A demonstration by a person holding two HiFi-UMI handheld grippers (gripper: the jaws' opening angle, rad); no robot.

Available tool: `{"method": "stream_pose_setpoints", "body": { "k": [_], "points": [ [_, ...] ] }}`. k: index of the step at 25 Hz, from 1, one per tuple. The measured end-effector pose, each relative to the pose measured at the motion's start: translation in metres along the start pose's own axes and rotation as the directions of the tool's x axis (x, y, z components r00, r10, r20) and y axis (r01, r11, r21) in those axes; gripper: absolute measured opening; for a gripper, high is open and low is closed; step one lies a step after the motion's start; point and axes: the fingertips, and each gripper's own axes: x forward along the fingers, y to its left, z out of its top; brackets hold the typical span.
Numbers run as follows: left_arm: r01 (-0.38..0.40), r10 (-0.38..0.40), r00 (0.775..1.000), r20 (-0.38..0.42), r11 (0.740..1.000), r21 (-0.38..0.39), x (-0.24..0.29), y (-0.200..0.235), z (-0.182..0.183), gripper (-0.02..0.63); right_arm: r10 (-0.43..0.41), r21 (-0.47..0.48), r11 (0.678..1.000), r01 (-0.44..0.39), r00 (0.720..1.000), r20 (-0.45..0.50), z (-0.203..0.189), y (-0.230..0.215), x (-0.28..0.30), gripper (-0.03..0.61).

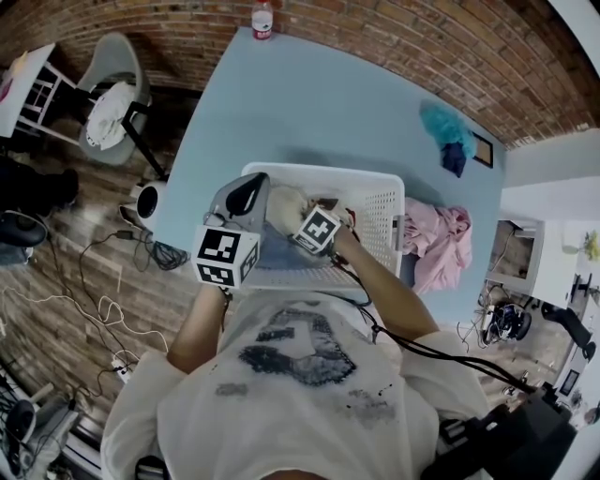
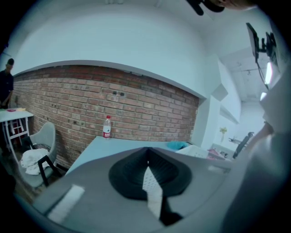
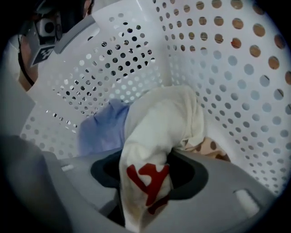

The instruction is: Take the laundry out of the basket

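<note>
Right gripper (image 3: pixel 146 179) clamped on cream garment (image 3: pixel 159 118), centre frame, inside white basket (image 3: pixel 227 63); red print on cloth, unreadable. Left gripper (image 2: pixel 148 170) closed, empty. Bottle (image 2: pixel 107 127) label illegible, left of frame.

No legible lettering in the laundry scene.
Red marks, perhaps letters, cross a white cloth (image 3: pixel 148 179); a bottle (image 1: pixel 262 19) bears a red label too small to read.

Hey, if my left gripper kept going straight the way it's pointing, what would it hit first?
The left gripper would probably meet the bare table first, then the brick wall; depth is unclear.
</note>
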Motion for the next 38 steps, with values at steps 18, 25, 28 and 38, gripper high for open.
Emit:
{"method": "stream_pose_setpoints", "body": {
  "k": [18,25,28,38],
  "points": [
    [-0.053,0.053,0.998,0.015,0.998,-0.017,-0.024,0.004,0.000,-0.008,0.035,0.043,0.998,-0.041,0.992,0.125,0.013,0.007,-0.031,0.132],
    [-0.065,0.065,0.998,0.021,0.998,-0.014,-0.031,-0.008,-0.003,-0.008,-0.007,0.135,0.990,-0.032,0.960,0.281,0.022,0.002,-0.068,0.132],
    [-0.061,0.061,0.998,0.028,0.998,-0.004,-0.034,-0.015,-0.001,-0.008,-0.048,0.158,0.987,-0.011,0.929,0.367,0.029,0.005,-0.093,0.132],
    [-0.069,0.068,0.996,0.057,0.997,0.022,-0.039,-0.036,0.010,-0.008,-0.218,0.271,0.961,0.062,0.774,0.595,0.034,0.011,-0.185,0.132]
  ]
}}
